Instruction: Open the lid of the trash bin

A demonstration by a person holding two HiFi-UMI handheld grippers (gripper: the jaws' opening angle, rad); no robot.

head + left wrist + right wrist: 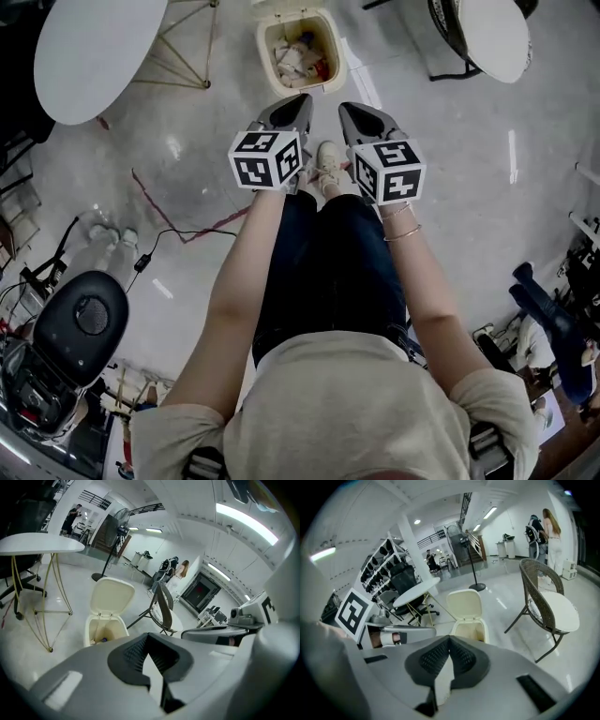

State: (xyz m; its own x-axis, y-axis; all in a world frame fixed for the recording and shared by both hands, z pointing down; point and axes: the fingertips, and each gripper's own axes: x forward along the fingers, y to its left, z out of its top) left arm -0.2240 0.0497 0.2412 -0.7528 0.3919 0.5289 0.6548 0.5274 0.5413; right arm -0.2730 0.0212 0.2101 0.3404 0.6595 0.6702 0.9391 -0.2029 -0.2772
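Closest in the head view is the person's pale shirt (347,403), at 6 o'clock. Both forearms reach forward from it and carry the grippers side by side at chest height. The left gripper (292,108) and right gripper (359,117) point the same way, toward 12 o'clock, with a shoe (328,165) showing on the floor between them.

The bin (330,82) sits dead ahead at 12 o'clock, well apart from both grippers. Its lid (111,597) is already swung up and stands near upright behind the mouth, so the trash (298,58) inside is in plain sight. Nothing touches the lid; it probably leans back on its hinge and holds itself there.

Each gripper's own view shows its ribbed pads meeting at the tips with only floor in the slit behind them. So the left gripper (148,636) is clenched on nothing, and so is the right (450,640). Held level and away from the bin, they look parked rather than working, and I judge the task done.

A round table (94,52) stands at 10 o'clock and a chair (487,33) at 1 o'clock, both clear of the path to the bin.
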